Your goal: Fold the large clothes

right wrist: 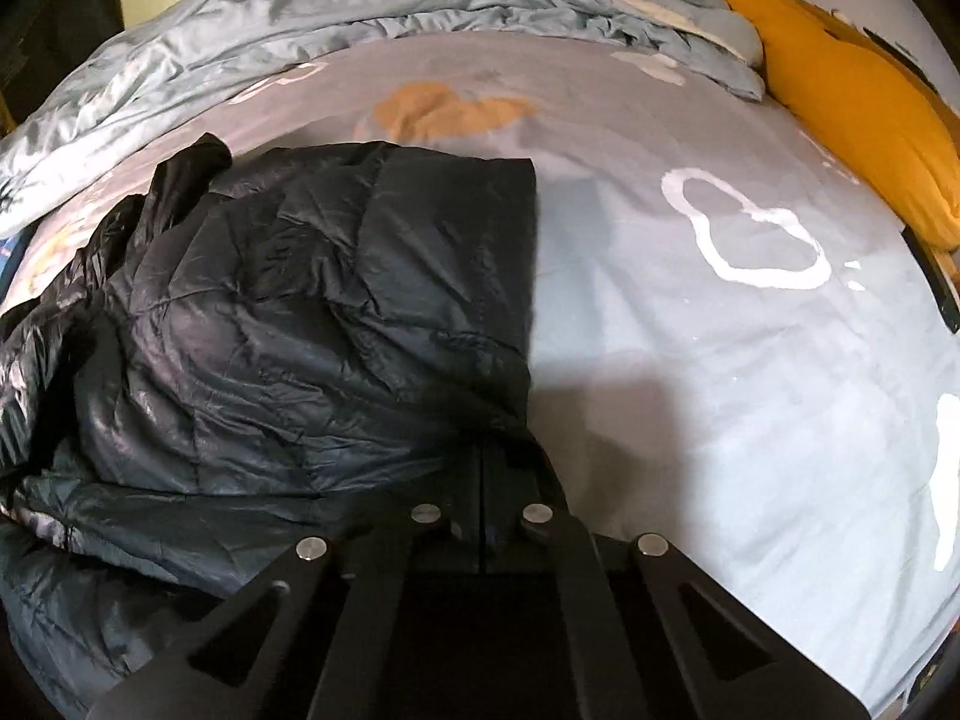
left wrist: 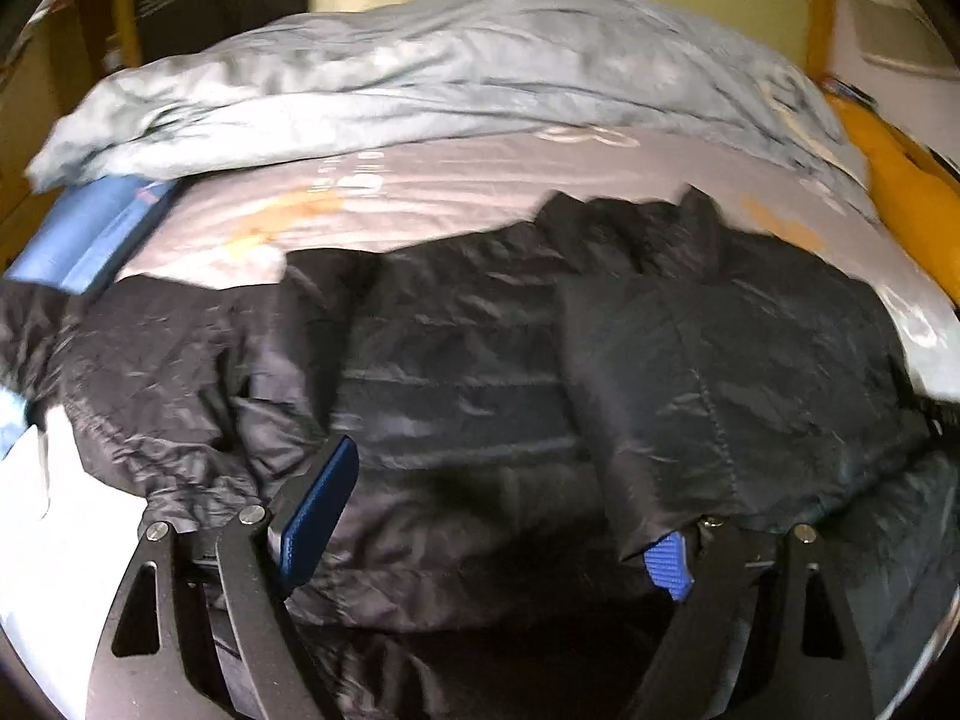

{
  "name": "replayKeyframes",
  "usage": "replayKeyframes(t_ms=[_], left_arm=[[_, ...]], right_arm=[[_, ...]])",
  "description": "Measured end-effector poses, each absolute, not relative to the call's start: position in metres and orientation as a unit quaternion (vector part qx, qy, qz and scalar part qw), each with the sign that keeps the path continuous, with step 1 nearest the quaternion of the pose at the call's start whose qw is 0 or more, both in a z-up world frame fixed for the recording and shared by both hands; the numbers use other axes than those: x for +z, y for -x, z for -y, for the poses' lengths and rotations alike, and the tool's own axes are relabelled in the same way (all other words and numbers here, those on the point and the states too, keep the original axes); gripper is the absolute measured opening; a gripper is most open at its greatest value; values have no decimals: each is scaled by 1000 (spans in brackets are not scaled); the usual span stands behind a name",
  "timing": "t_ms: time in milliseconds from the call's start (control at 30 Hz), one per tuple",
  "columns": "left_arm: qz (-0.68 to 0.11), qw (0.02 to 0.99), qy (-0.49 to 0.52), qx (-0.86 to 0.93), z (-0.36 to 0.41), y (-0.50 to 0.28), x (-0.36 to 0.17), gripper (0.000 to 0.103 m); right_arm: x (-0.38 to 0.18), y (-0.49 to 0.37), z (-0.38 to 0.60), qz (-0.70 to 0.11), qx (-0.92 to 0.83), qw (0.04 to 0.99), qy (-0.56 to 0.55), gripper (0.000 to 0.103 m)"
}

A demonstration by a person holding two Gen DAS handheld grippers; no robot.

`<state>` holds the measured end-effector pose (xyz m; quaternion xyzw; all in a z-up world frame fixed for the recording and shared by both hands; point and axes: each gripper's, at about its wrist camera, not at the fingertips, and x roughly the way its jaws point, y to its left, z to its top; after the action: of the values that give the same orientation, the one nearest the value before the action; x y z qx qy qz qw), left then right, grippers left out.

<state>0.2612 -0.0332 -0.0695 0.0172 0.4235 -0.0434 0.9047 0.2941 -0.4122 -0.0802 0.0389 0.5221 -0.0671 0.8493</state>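
We see the black quilted jacket [right wrist: 288, 312] lying crumpled on the bed sheet [right wrist: 690, 420], a smooth pale grey-blue cloth printed with white cloud outlines, with a rumpled light blue duvet [left wrist: 420, 72] heaped behind it, a long mustard-yellow pillow [right wrist: 840, 120] along the far edge and a blue folded item [left wrist: 84, 240] near the duvet's corner. Our left hand-held gripper [left wrist: 486, 516] is released, jaws wide over the shiny, creased fabric, a flap draped over one blue pad. Our right hand-held gripper [right wrist: 483, 480] is clenched, its fingers closed together at the jacket's near edge; we cannot tell whether any fabric is pinched.

Both views are dim and bent round at the dark edges; the left one is smeared by motion blur.
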Motion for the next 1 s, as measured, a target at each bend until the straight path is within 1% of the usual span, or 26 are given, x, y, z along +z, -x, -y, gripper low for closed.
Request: replayKeyframes(t_ms=[100, 200, 267, 400, 467, 500, 533, 633, 700, 767, 800, 833, 933, 1000], left_arm=[[-426, 891, -37, -151, 54, -247, -67, 91], [-387, 906, -86, -152, 81, -232, -60, 96], [-365, 912, -104, -154, 96, -231, -55, 96], [-347, 916, -93, -180, 118, -233, -52, 96], [-359, 908, -96, -193, 126, -237, -56, 93], [-365, 905, -96, -198, 130, -239, -59, 88], [-374, 900, -98, -202, 133, -241, -63, 86], [-411, 884, -120, -187, 142, -249, -82, 86], [-425, 880, -118, -178, 141, -255, -92, 85], [-425, 884, -105, -163, 135, -257, -94, 66], [-425, 886, -93, -159, 131, -259, -94, 38], [-424, 888, -80, -159, 126, -259, -94, 19], [-402, 903, -40, -145, 104, -258, -82, 9], [-389, 914, -30, -110, 87, -259, -72, 6]], right_arm=[[-68, -287, 416, -504, -68, 860, -52, 1], [-46, -274, 418, -463, -44, 881, -82, 1], [-36, -268, 416, -448, -20, 889, -95, 1], [-20, -256, 403, -426, 33, 897, -109, 1], [-20, -255, 395, -431, 54, 894, -114, 1], [-21, -254, 391, -436, 64, 890, -117, 1], [-23, -253, 389, -440, 70, 887, -120, 1], [-35, -259, 379, -465, 91, 872, -120, 1], [-44, -259, 373, -484, 90, 863, -112, 1], [-52, -262, 368, -500, 87, 855, -104, 1], [-58, -263, 366, -512, 83, 849, -98, 1], [-61, -264, 366, -518, 79, 846, -95, 1], [-75, -271, 369, -538, 50, 838, -80, 1], [-82, -275, 374, -547, 42, 831, -90, 1]])
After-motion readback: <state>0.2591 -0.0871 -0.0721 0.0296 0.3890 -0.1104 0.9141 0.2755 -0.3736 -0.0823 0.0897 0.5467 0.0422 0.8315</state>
